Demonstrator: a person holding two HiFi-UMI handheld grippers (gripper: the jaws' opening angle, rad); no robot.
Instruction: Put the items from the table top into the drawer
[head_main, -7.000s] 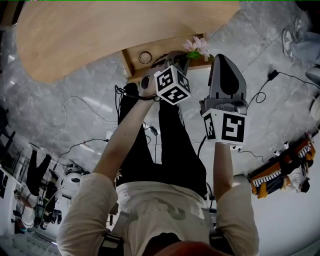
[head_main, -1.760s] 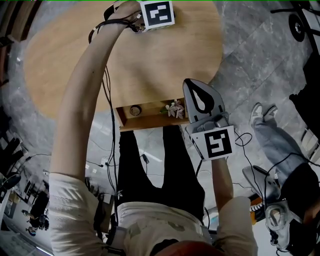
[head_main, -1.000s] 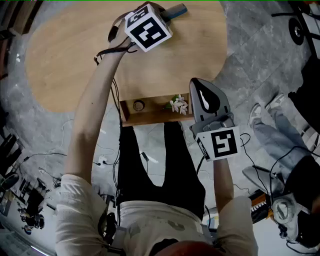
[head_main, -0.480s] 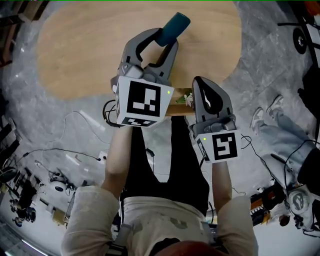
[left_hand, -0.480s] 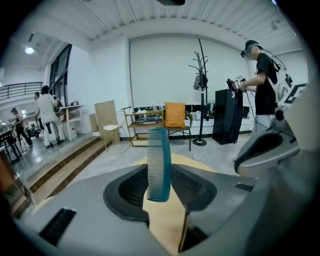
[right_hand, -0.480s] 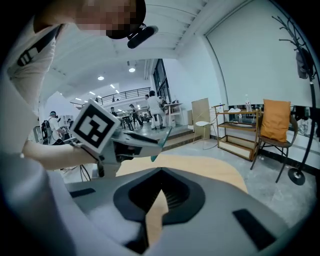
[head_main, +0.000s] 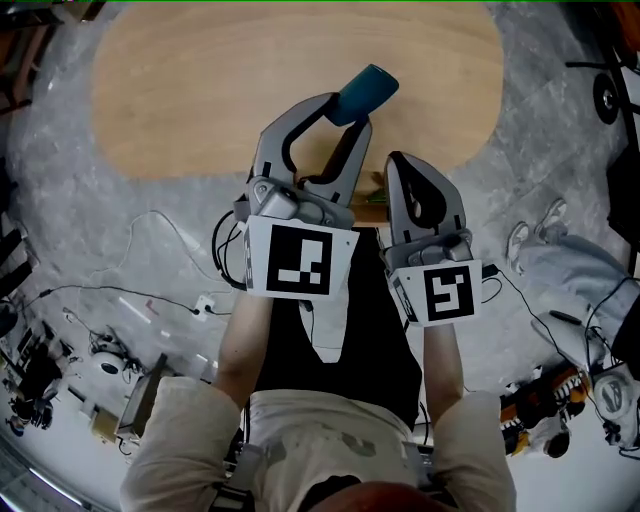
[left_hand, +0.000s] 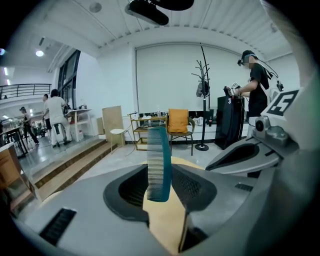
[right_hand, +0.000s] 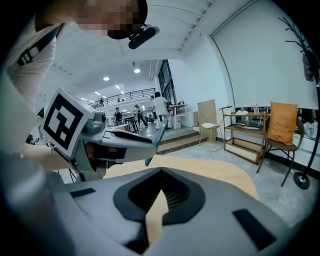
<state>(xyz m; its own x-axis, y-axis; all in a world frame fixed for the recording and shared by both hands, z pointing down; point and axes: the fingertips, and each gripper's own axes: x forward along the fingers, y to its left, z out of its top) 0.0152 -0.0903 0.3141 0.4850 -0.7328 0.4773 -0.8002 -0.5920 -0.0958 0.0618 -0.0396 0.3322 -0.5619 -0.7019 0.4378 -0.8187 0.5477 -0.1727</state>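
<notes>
Wooden tabletop (head_main: 200, 90) lies over grey floor; at its near edge the left gripper (head_main: 345, 115) clamps an upright teal comb (left_hand: 160, 165), while the right gripper (head_main: 405, 165) alongside is closed and empty.

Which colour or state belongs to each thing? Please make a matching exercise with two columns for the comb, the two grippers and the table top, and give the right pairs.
Things
1. comb
2. left gripper
3. right gripper
4. table top

Colours and states
A. shut, with nothing between the jaws
B. teal
C. light wood
D. shut on the comb

Right pairs: 1-B, 2-D, 3-A, 4-C
</notes>
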